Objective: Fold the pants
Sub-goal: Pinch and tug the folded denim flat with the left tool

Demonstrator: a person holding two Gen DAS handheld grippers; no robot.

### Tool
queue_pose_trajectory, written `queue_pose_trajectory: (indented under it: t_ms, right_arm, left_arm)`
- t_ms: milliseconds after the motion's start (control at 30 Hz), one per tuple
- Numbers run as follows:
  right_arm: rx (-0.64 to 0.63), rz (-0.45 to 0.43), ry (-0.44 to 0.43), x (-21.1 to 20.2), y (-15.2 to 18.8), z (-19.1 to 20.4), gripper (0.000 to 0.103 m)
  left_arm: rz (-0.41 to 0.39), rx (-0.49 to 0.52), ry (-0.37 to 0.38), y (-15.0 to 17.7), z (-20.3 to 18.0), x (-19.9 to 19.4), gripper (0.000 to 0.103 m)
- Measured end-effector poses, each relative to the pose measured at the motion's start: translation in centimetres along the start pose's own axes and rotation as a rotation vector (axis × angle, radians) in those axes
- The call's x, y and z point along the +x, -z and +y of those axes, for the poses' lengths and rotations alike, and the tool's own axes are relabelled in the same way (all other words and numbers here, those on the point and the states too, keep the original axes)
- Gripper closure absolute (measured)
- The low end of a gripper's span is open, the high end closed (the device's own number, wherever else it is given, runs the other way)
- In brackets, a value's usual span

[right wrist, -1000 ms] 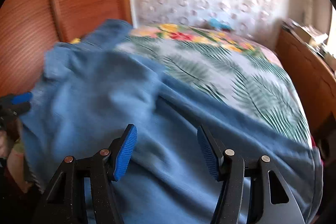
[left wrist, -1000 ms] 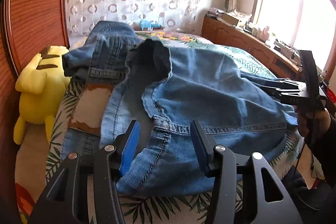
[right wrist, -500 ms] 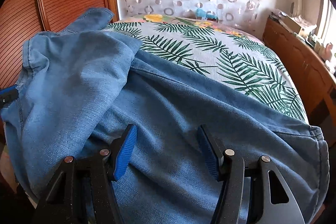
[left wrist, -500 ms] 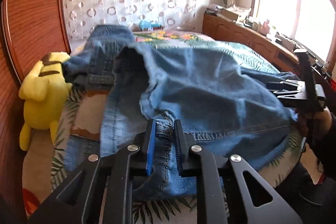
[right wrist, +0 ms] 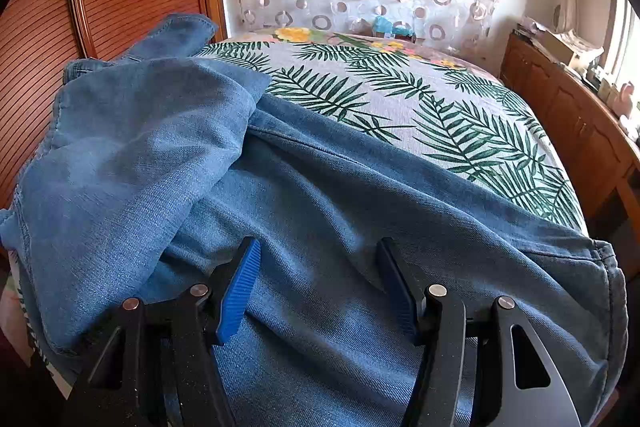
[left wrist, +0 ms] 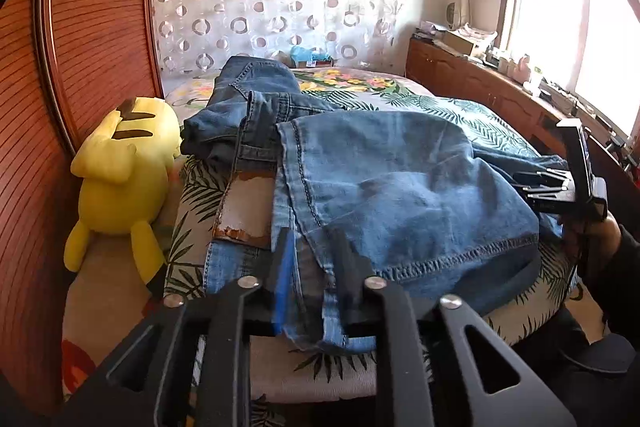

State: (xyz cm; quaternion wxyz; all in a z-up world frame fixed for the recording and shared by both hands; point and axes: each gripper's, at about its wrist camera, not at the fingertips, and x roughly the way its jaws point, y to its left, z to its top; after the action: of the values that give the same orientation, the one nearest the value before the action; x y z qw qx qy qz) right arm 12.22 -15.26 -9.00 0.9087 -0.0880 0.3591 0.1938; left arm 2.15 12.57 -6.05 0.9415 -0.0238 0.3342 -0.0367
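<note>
Light blue jeans lie spread over the near end of the bed. My left gripper has a bunched hem of the denim between its pads, lifted off the bed, and its jaws are opening slightly. A brown leather patch shows on the layer underneath. In the right wrist view the jeans fill the foreground. My right gripper hovers open just over them with nothing pinched. The left wrist view shows the right gripper at the jeans' right edge, held by a hand.
Darker denim is heaped at the far left of the leaf-print bedspread. A yellow plush toy sits left of the bed against a ribbed wooden panel. A wooden cabinet runs along the right under the window.
My left gripper went from open around the denim edge to closed on it, then lifted and drew it back. The right gripper kept still and open.
</note>
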Motion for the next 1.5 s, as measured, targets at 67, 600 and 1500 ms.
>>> queue_pose_trajectory:
  t_ms: [67, 600, 1500]
  right_arm:
    - [0.001, -0.001, -0.001, 0.0, 0.0, -0.1, 0.041]
    - [0.007, -0.007, -0.005, -0.1, 0.4, 0.0, 0.041]
    - [0.029, -0.018, -0.027, 0.4, 0.9, -0.5, 0.041]
  left_arm:
    - [0.000, 0.002, 0.001, -0.2, 0.1, 0.4, 0.065]
    - [-0.038, 0.062, -0.019, -6.2, 1.2, 6.4, 0.054]
    - [-0.039, 0.116, -0.070, -11.4, 1.5, 8.5, 0.062]
